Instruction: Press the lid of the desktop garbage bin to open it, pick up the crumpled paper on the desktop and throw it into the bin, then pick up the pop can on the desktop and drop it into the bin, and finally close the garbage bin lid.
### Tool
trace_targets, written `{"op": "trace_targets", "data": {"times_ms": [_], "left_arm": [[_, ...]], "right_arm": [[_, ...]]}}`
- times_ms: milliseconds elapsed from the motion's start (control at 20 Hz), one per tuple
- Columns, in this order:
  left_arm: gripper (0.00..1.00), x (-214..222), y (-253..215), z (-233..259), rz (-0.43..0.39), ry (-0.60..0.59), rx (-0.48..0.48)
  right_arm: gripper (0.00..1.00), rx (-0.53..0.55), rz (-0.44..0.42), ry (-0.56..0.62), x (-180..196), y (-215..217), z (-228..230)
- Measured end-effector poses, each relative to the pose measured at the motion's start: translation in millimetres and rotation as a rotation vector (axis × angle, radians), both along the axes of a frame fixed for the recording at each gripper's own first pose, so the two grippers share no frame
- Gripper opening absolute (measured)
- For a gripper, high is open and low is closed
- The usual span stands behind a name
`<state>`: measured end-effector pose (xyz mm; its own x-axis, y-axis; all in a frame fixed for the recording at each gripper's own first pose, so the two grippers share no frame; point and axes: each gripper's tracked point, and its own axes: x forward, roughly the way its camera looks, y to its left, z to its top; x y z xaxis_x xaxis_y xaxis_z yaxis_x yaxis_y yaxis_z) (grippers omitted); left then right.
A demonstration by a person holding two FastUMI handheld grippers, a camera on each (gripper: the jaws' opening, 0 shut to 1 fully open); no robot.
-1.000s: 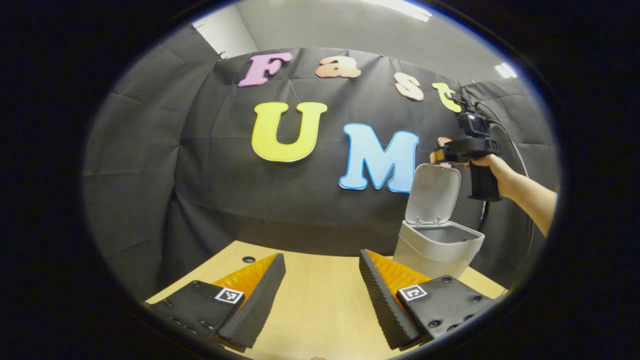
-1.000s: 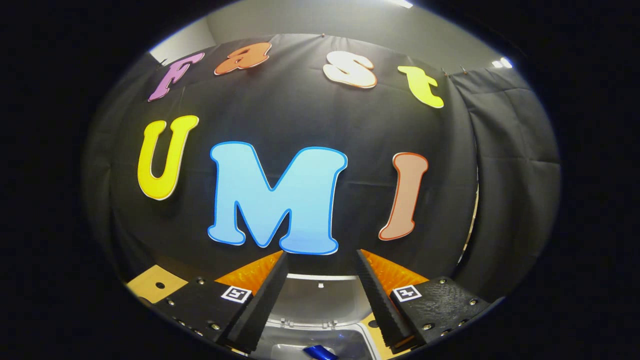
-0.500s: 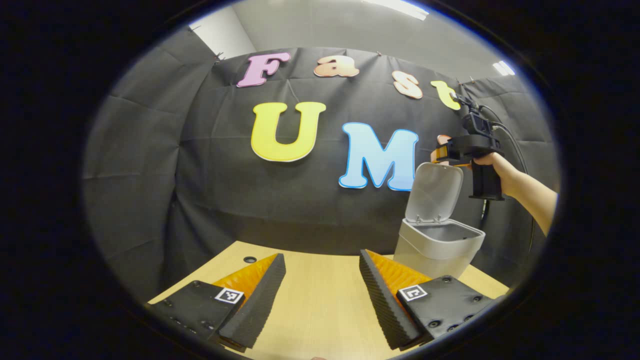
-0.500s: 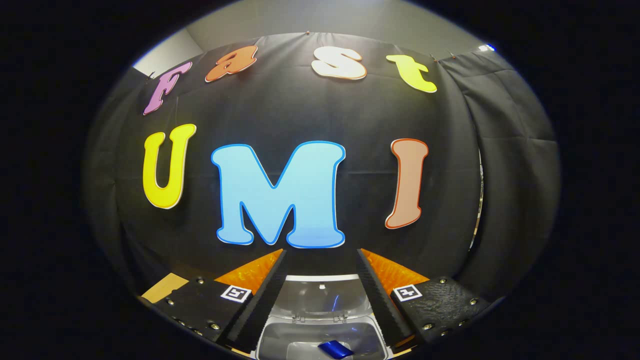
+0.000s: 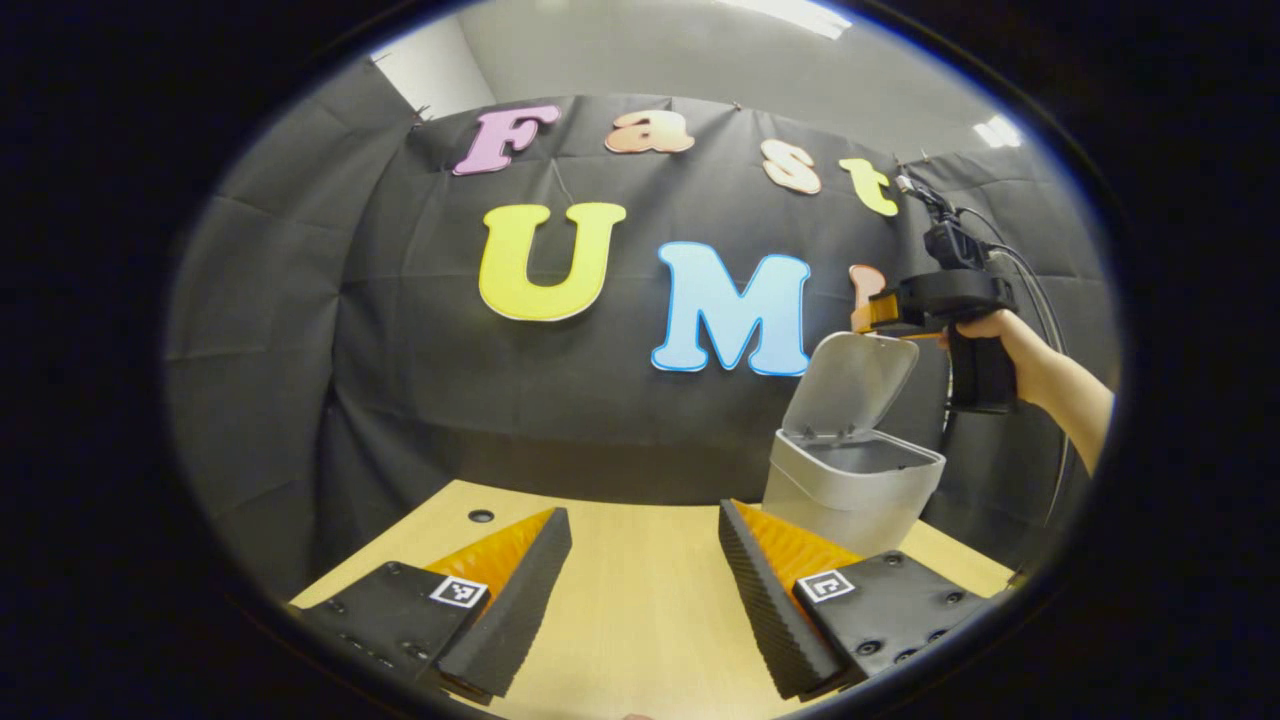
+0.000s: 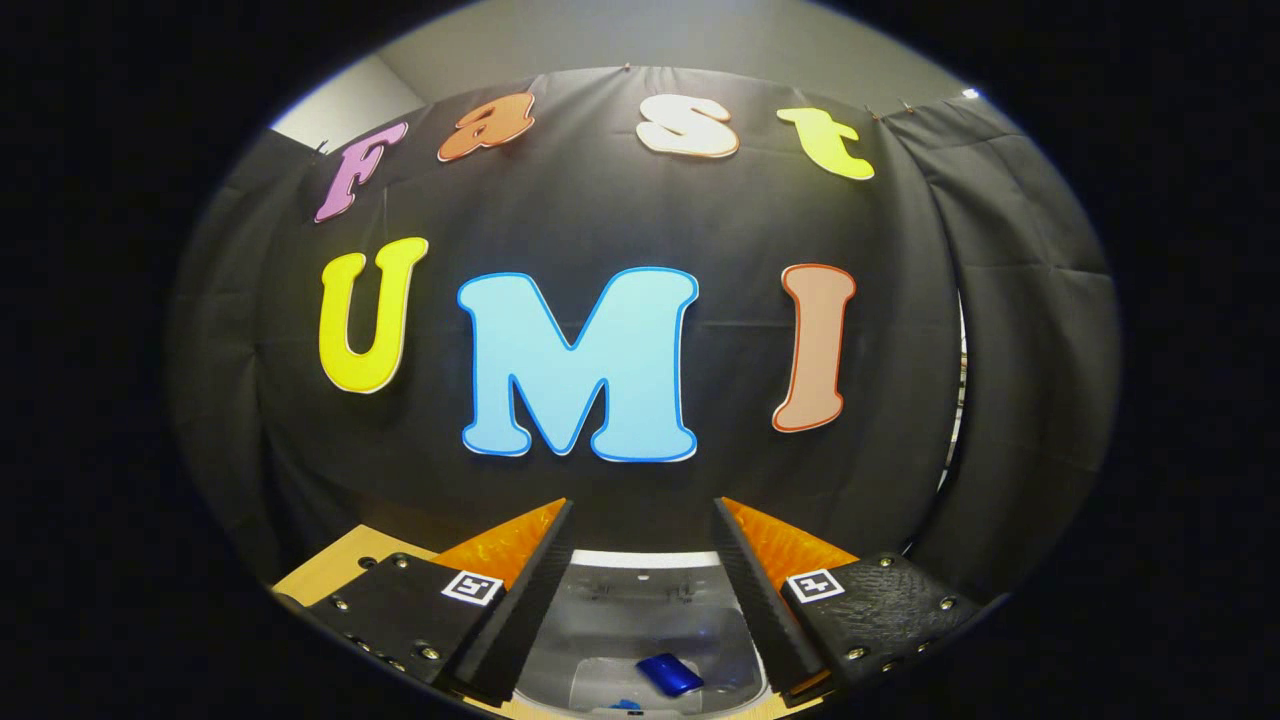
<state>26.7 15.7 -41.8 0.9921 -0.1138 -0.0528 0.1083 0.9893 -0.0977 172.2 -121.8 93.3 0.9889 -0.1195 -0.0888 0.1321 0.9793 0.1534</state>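
The left gripper sits low over the wooden worktop, jaws spread wide with nothing between them; the bin stands just beyond its right jaw, lid tilted up. The right gripper, held in a hand, hovers right above that lid, jaws also wide and empty; looking down between them, the pop can lies inside the bin.
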Motion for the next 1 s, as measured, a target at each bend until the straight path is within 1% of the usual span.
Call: {"op": "trace_targets", "data": {"times_ms": [50,150,200,350,400,600,850,1000], "left_arm": [[0.99,-1,0,-1,0.0,0.001,0.001],[0.98,-3,1,-3,-0.001,0.004,-0.002],[0.98,-3,1,-4,0.0,0.007,-0.002],[0.98,-4,1,-5,0.0,0.011,0.0],[0.98,-5,1,-6,-0.001,0.011,0.001],[0.98,-5,0,-6,-0.006,0.011,0.01],[0.98,-3,3,-8,0.002,0.02,0.015],[0.99,-2,5,-10,0.006,0.022,0.022]], "right_arm": [[0.88,-0.001,0.006,0.005,-4,2,-4],[0.88,0.0,0.018,0.021,-12,4,-12],[0.86,0.007,0.023,0.033,-15,5,-17],[0.86,0.026,0.025,0.062,-23,9,-30],[0.88,0.028,0.027,0.068,-23,10,-36],[0.88,0.046,0.033,0.137,-22,15,-65],[0.88,0.072,0.033,0.192,-18,21,-99],[0.88,0.087,0.02,0.163,-17,23,-111]]}}
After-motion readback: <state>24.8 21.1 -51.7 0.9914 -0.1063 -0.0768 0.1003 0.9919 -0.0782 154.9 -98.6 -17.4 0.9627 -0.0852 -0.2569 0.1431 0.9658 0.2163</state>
